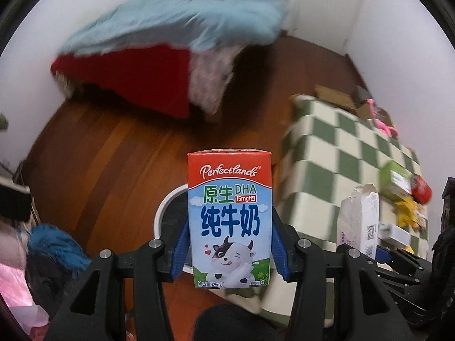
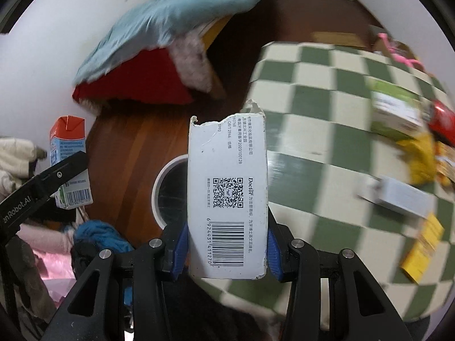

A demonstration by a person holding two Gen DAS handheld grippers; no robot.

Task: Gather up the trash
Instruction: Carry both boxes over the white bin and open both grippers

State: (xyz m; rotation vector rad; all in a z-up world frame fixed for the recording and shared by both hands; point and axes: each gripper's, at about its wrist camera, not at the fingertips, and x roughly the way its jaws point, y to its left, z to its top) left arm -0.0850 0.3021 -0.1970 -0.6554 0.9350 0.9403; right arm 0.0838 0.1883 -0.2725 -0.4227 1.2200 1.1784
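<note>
My left gripper (image 1: pixel 229 251) is shut on a small red and blue milk carton (image 1: pixel 229 216), held upright above a white-rimmed bin (image 1: pixel 167 207) on the wooden floor. My right gripper (image 2: pixel 227 251) is shut on a torn white cardboard box (image 2: pixel 228 196) with a barcode and QR code, held upright in front of the same bin (image 2: pixel 163 190). The milk carton (image 2: pixel 69 153) and left gripper arm show at the left of the right wrist view. The white box (image 1: pixel 361 218) shows at the right of the left wrist view.
A table with a green and white checked cloth (image 2: pixel 327 108) stands to the right, holding a green box (image 2: pixel 395 110), a red can (image 2: pixel 442 125), yellow wrappers (image 2: pixel 423 250) and a small white box (image 2: pixel 403 196). A bed with a blue blanket (image 1: pixel 182 20) is behind. Clothes (image 2: pixel 93 236) are piled at left.
</note>
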